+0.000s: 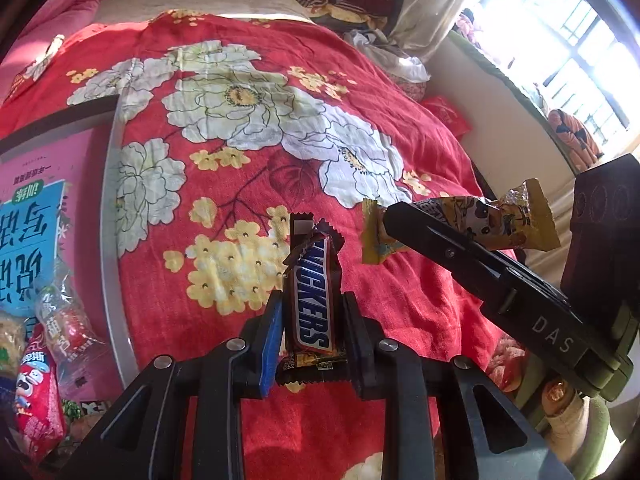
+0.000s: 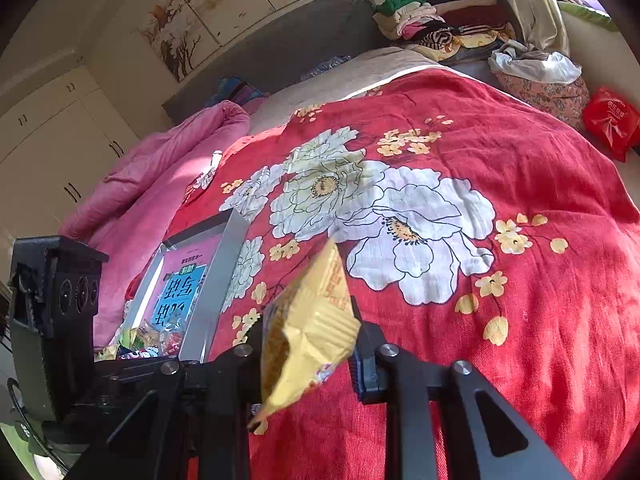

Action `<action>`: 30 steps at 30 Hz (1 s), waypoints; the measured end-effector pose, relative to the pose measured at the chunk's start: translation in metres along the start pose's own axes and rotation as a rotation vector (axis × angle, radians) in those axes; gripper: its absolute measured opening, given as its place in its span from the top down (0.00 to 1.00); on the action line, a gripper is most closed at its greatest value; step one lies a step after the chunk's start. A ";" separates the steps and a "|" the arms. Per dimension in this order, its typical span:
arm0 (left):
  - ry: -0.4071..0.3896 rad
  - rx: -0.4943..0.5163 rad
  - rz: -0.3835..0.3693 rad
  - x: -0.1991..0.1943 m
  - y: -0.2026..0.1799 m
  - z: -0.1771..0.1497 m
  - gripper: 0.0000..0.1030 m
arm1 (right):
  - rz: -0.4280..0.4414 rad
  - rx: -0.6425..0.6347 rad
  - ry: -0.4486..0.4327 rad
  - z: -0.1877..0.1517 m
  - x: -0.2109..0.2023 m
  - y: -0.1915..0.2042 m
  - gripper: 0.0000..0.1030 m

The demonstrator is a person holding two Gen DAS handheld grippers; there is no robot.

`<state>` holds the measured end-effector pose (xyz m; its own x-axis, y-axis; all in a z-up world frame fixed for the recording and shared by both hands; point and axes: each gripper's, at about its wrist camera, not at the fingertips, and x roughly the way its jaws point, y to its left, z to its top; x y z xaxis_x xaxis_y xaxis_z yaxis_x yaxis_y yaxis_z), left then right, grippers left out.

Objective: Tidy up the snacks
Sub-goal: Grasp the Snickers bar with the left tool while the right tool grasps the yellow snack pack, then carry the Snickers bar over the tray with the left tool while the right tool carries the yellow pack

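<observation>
My left gripper [image 1: 311, 334] is shut on a Snickers bar [image 1: 314, 300] and holds it upright above the red flowered bedspread [image 1: 248, 184]. My right gripper [image 2: 310, 344] is shut on a yellow snack packet [image 2: 308, 332], also held above the bedspread. In the left wrist view the right gripper [image 1: 432, 224] comes in from the right with the yellow packet [image 1: 496, 220] across its fingers. An open box [image 1: 60, 208] with a pink and blue printed bottom lies at the left and holds several wrapped snacks [image 1: 38, 384]. The box also shows in the right wrist view [image 2: 188, 284].
The bed fills both views. A pink quilt [image 2: 160, 176] lies left of the box. Folded clothes [image 2: 432, 20] are piled at the head of the bed. A red plastic bag [image 2: 610, 120] sits at the bed's right edge, under a window [image 1: 560, 40].
</observation>
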<state>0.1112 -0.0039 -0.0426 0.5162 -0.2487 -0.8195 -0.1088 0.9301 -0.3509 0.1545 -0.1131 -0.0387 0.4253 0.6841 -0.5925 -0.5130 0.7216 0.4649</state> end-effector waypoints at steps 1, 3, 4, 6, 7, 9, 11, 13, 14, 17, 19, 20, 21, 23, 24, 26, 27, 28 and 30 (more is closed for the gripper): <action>-0.013 -0.005 0.000 -0.008 0.002 0.000 0.72 | 0.010 -0.007 -0.007 0.000 -0.002 0.002 0.75; -0.039 -0.010 0.006 -0.022 0.006 0.000 0.72 | 0.019 -0.028 -0.020 0.000 -0.007 0.009 0.74; -0.054 -0.014 0.010 -0.030 0.009 0.000 0.72 | 0.028 -0.037 -0.024 0.000 -0.009 0.012 0.74; -0.084 -0.025 0.011 -0.047 0.017 -0.001 0.72 | 0.043 -0.055 -0.030 -0.001 -0.013 0.021 0.74; -0.098 -0.030 0.012 -0.055 0.021 -0.001 0.72 | 0.046 -0.069 -0.033 -0.002 -0.014 0.025 0.74; -0.128 -0.040 0.022 -0.071 0.029 -0.001 0.72 | 0.058 -0.097 -0.034 -0.002 -0.015 0.037 0.74; -0.161 -0.057 0.037 -0.086 0.040 -0.001 0.72 | 0.071 -0.119 -0.034 -0.004 -0.016 0.048 0.74; -0.190 -0.074 0.059 -0.100 0.051 -0.002 0.72 | 0.088 -0.135 -0.032 -0.005 -0.015 0.060 0.74; -0.202 -0.084 0.068 -0.107 0.057 -0.002 0.72 | 0.097 -0.140 -0.029 -0.006 -0.015 0.064 0.74; -0.238 -0.110 0.092 -0.124 0.074 -0.005 0.72 | 0.122 -0.162 -0.022 -0.008 -0.014 0.080 0.74; -0.253 -0.123 0.112 -0.133 0.085 -0.008 0.72 | 0.133 -0.179 -0.017 -0.010 -0.013 0.090 0.74; -0.258 -0.132 0.119 -0.137 0.089 -0.009 0.72 | 0.139 -0.186 -0.015 -0.011 -0.012 0.095 0.74; -0.262 -0.140 0.125 -0.140 0.095 -0.011 0.72 | 0.147 -0.193 -0.010 -0.011 -0.011 0.100 0.74; -0.268 -0.162 0.136 -0.146 0.106 -0.016 0.72 | 0.156 -0.211 -0.001 -0.013 -0.008 0.110 0.74; -0.270 -0.174 0.138 -0.148 0.112 -0.018 0.72 | 0.161 -0.221 0.006 -0.014 -0.006 0.115 0.74; -0.272 -0.192 0.148 -0.152 0.122 -0.023 0.72 | 0.170 -0.239 0.017 -0.016 -0.001 0.125 0.74; -0.275 -0.203 0.152 -0.154 0.128 -0.025 0.72 | 0.174 -0.250 0.025 -0.017 0.002 0.131 0.74; -0.275 -0.212 0.155 -0.156 0.133 -0.027 0.72 | 0.176 -0.259 0.032 -0.018 0.005 0.136 0.74; -0.279 -0.229 0.167 -0.160 0.142 -0.032 0.72 | 0.184 -0.275 0.044 -0.018 0.011 0.146 0.74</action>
<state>-0.0138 0.1591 0.0241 0.6826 0.0133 -0.7307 -0.3813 0.8595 -0.3405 0.0704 -0.0022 0.0107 0.2773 0.7908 -0.5456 -0.7630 0.5264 0.3751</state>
